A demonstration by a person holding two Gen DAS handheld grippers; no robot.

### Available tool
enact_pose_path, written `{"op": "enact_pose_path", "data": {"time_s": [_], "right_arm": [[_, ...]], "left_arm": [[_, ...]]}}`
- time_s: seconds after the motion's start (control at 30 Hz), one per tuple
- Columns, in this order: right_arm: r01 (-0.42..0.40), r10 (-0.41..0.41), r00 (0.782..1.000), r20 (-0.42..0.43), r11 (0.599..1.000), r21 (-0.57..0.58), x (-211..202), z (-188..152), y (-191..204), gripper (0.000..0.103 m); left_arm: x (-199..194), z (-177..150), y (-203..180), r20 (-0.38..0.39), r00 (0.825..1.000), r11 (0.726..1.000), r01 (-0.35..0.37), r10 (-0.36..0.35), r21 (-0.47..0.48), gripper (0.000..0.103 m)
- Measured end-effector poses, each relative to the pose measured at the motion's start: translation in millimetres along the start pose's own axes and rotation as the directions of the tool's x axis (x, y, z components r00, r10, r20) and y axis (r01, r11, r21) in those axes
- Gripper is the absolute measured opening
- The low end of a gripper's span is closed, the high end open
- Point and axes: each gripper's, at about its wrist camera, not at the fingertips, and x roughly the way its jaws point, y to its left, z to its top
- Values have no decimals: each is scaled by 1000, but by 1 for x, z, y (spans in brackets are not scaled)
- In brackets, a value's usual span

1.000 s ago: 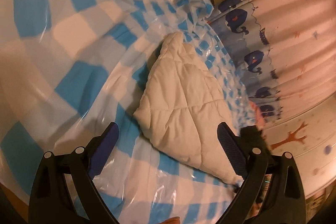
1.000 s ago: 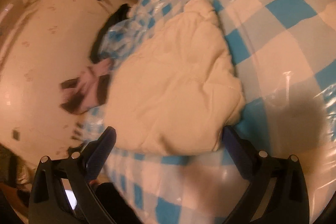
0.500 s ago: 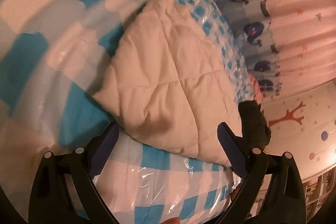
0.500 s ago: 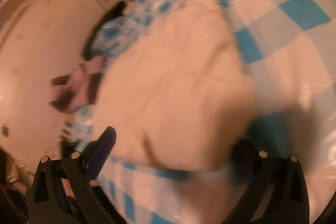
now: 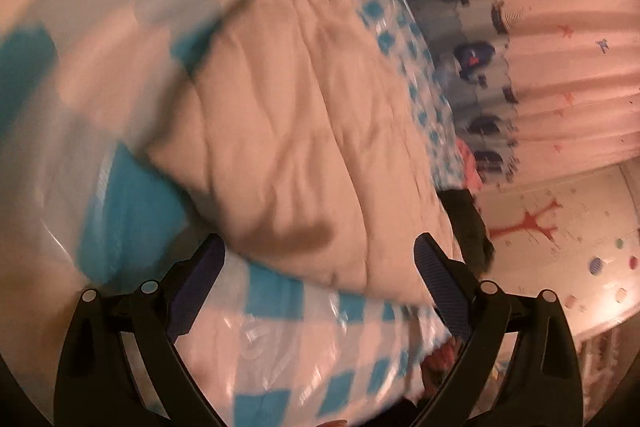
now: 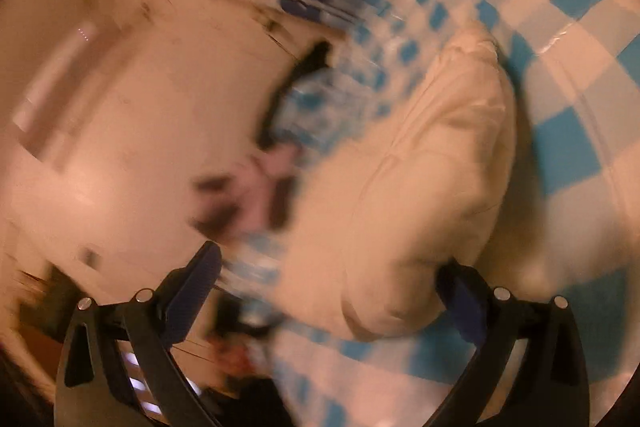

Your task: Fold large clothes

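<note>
A folded cream quilted garment (image 5: 304, 147) lies on a table covered with a blue-and-white checked plastic cloth (image 5: 80, 27). My left gripper (image 5: 316, 279) is open and empty, with its fingers straddling the garment's near edge just above it. In the right wrist view the same garment (image 6: 424, 195) fills the middle. My right gripper (image 6: 332, 287) is open; its right finger (image 6: 460, 291) sits against the garment's near corner, partly hidden by the cloth fold. Both views are blurred by motion.
A curtain with dark blue whale prints (image 5: 520, 47) hangs beyond the table's far edge. A pink and dark garment (image 6: 256, 191) lies at the table's edge over a light floor (image 6: 120, 147). A dark object (image 5: 468, 227) sits by the garment's right side.
Both grippers have moved closer to the cream garment, which now looms larger. The right wrist view has swung left, showing more floor. Both stay open.
</note>
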Motion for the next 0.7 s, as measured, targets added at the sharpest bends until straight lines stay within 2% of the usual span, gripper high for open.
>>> {"op": "enact_pose_path", "data": {"time_s": [0.07, 0.13, 0.2, 0.3, 0.37, 0.5, 0.63, 0.67, 0.7], "right_arm": [[-80, 79, 996, 31, 996, 34, 0, 4, -1, 98], [-151, 148, 987, 63, 988, 43, 2, 9, 2, 98], [-236, 232, 968, 97, 971, 32, -3, 11, 7, 98], [-288, 284, 952, 112, 957, 25, -8, 17, 13, 98], [-292, 287, 952, 111, 956, 37, -8, 17, 11, 98], [-309, 302, 947, 106, 949, 59, -11, 16, 10, 98], [-218, 211, 974, 81, 973, 79, -8, 10, 4, 98], [-143, 137, 988, 70, 986, 87, -10, 6, 3, 98], [-97, 92, 994, 65, 991, 93, -14, 2, 1, 98]], "left_arm": [[7, -3, -4, -35, 999, 1000, 18, -17, 8, 91], [18, -3, -7, -45, 999, 1000, -12, 12, 6, 91], [29, -2, -9, -57, 998, 1000, -13, 13, -6, 91], [39, -2, -14, -50, 999, 1000, -5, 5, -18, 92], [42, -1, -14, -36, 999, 999, -7, 6, -36, 92], [28, 1, -15, 106, 993, 996, 55, -49, -63, 92], [24, 4, -18, 166, 985, 998, -38, 45, -45, 92], [23, 5, -15, 181, 978, 994, -94, 104, -62, 92], [18, 7, -8, 194, 973, 990, -114, 128, -81, 92]]}}
